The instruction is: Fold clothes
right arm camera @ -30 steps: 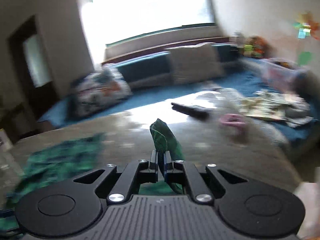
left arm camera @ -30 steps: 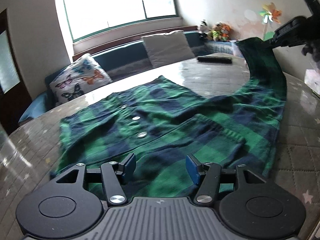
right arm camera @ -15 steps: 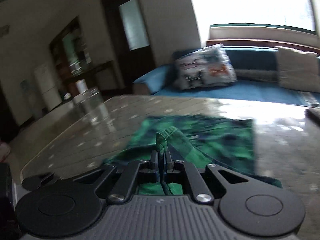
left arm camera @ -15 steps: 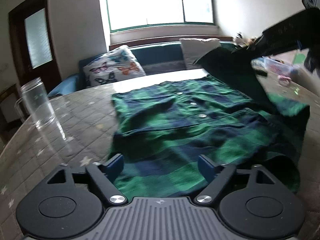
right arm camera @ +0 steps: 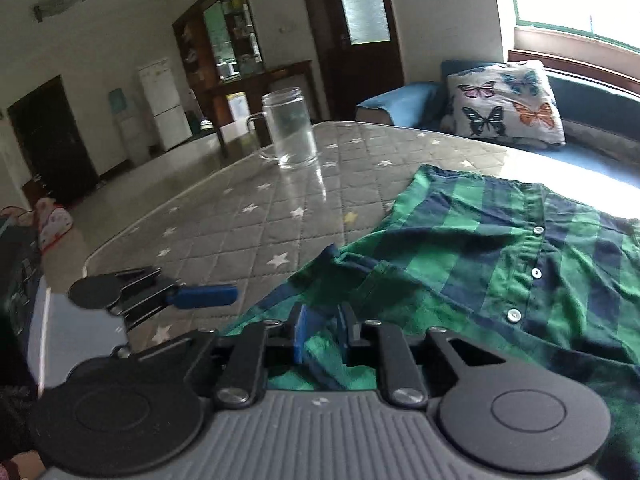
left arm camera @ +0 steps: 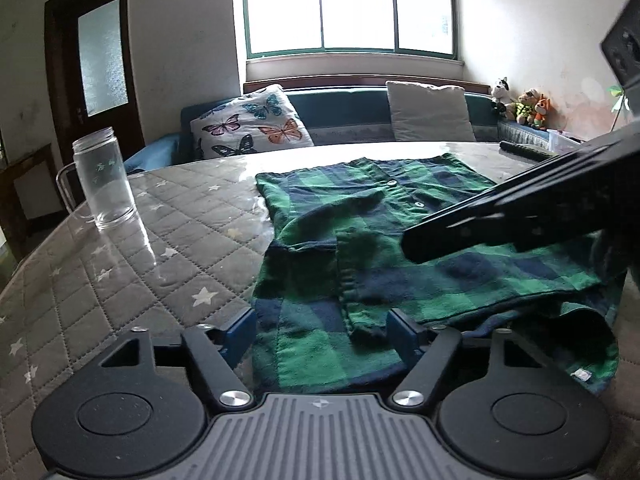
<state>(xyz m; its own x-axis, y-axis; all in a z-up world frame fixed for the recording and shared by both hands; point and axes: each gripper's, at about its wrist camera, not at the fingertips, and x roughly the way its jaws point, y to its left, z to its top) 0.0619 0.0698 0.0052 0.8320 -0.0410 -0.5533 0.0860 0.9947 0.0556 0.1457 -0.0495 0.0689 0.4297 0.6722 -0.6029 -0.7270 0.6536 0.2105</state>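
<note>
A green and navy plaid shirt (left arm camera: 400, 240) with white buttons lies on the quilted grey table, its right half folded over to the left. My left gripper (left arm camera: 320, 330) is open, its blue pads just above the shirt's near edge. My right gripper (right arm camera: 322, 336) has its jaws a little apart with shirt cloth lying loose between them, low over the shirt (right arm camera: 500, 256). Its dark body crosses the right side of the left wrist view (left arm camera: 520, 212). The left gripper shows in the right wrist view (right arm camera: 200, 296) at the table's edge.
A clear glass mug (left arm camera: 104, 182) stands on the table's left part, also in the right wrist view (right arm camera: 290, 132). A black remote (left arm camera: 528, 151) lies at the far right. A sofa with a butterfly cushion (left arm camera: 250, 128) sits behind the table (left arm camera: 120, 280).
My right gripper carried the shirt's raised edge from far right over to the left, lowered it onto the shirt and parted its jaws. My left gripper opened wider and shifted left.
</note>
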